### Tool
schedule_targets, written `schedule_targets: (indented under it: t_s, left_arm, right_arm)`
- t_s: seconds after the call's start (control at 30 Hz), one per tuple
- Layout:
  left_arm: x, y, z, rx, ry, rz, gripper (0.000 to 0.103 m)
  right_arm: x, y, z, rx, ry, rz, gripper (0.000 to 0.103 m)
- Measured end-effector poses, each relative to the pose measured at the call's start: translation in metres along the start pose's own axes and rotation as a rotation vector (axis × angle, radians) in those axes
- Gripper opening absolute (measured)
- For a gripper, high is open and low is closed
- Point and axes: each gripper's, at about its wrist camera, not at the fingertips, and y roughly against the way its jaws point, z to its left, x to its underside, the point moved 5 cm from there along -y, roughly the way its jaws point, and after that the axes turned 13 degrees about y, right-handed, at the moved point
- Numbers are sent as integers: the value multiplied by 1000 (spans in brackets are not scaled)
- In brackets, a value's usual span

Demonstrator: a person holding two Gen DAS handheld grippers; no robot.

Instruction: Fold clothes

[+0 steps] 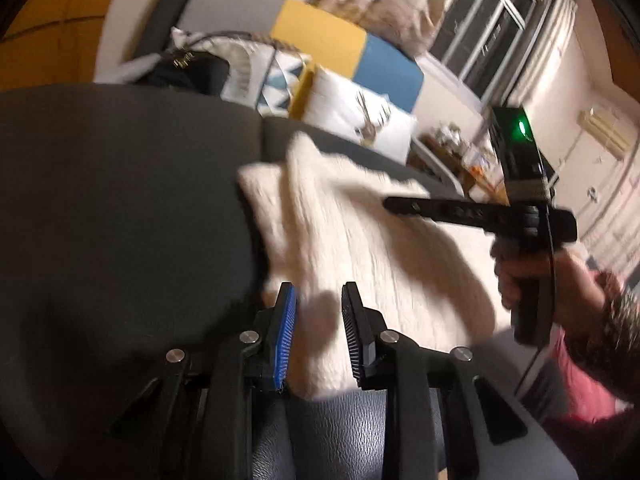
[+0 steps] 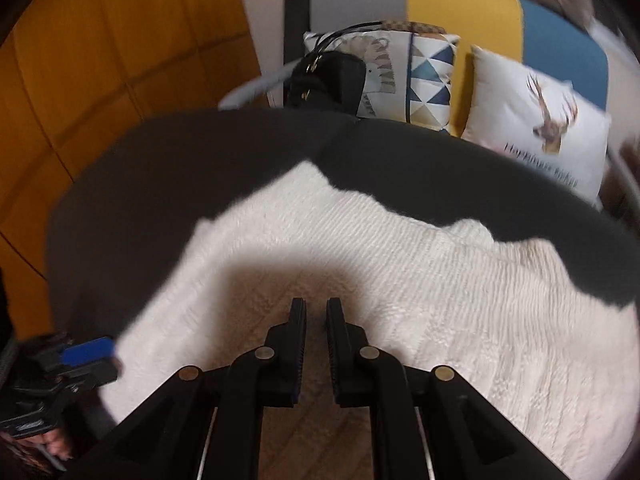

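Observation:
A cream knitted sweater (image 1: pixel 360 248) lies spread on a dark grey sofa seat (image 1: pixel 120 200). My left gripper (image 1: pixel 319 292) is open and empty, its fingertips just above the sweater's near left edge. My right gripper (image 1: pixel 390 202) shows in the left wrist view as a black bar held over the sweater's right side. In the right wrist view my right gripper (image 2: pixel 316 308) hovers over the sweater (image 2: pixel 400 260), jaws a narrow gap apart with nothing between them. My left gripper (image 2: pixel 88 350) shows there at the lower left, beside the sweater's edge.
Patterned cushions (image 2: pixel 540 120) and a black bag (image 2: pixel 328 80) sit at the back of the sofa. An orange wall (image 2: pixel 100 60) stands to the left. A window (image 1: pixel 480 28) and a cluttered side table (image 1: pixel 460 152) lie to the right.

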Motion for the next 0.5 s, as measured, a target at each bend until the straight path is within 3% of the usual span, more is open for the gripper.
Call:
schedule_targets:
  t_s: [0.17,0.37,0.5]
  left_arm:
    - [7,-11,1,43,7,53,31]
    - [4,-16,4,76,13,78,31]
    - [-1,-10,11,125,70,61,31]
  right_arm:
    - [5,-4,8,80,101,18,10]
    - [7,-6,3,72,93,19,10]
    - [7,-7,2,74,100,20,10]
